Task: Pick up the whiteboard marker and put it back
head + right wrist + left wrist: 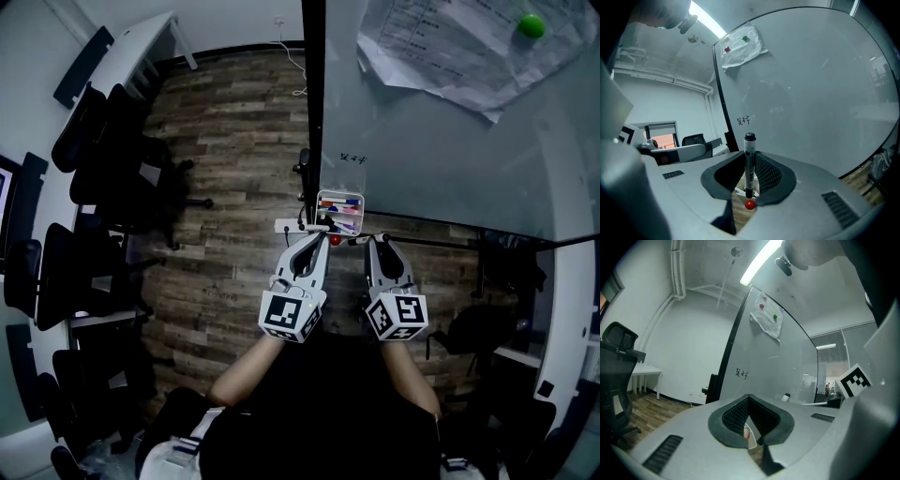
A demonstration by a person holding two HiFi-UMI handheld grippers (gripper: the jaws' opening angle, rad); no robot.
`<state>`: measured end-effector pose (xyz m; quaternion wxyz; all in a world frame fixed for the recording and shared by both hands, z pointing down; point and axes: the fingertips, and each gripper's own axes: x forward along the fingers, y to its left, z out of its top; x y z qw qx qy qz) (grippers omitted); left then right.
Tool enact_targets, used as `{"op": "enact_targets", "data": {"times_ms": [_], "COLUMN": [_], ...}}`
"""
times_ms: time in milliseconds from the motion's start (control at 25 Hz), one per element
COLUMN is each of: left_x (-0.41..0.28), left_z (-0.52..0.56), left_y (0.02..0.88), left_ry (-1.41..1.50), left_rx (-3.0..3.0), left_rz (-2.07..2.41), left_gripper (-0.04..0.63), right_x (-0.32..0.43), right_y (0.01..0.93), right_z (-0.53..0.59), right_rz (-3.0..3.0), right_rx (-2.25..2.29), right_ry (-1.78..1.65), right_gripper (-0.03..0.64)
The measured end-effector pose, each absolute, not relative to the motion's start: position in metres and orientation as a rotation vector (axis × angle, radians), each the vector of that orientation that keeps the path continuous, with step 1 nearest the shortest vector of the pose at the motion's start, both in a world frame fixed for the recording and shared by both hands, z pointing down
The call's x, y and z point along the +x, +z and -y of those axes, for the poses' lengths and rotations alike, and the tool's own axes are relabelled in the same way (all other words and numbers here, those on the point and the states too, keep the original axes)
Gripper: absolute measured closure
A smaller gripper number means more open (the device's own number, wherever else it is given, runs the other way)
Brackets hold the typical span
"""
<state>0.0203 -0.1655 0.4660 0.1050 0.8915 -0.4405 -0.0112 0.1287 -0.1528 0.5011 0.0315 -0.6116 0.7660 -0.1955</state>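
Marker (749, 161) stands upright, black cap up, clamped between the pads of the right gripper (749, 190), whose jaws are partly closed on its barrel. Beside it the left gripper (752, 437) has its jaws together at the tips, with nothing between them. Both point at the whiteboard (450, 159), close to the tray (322, 208) of markers on it. A red ball (749, 204) shows just below the held marker. A paper sheet (441, 47) hangs higher on the board.
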Motion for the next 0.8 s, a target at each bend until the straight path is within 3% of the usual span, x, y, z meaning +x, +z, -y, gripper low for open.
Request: {"op": "enact_targets", "data": {"times_ms": [800], "left_x": [0.021], "left_z": [0.219], "left_y": [0.482], "left_ry": [0.022], "left_rx": [2.610], "left_rz": [1.254], "left_gripper": [0.588], "right_x": [0.135], "right_y": [0.523], "right_z": [0.228], "right_rz": [-2.305], "right_rx": [-1.920], "right_ry": [-0.671], "right_gripper": [0.540]}}
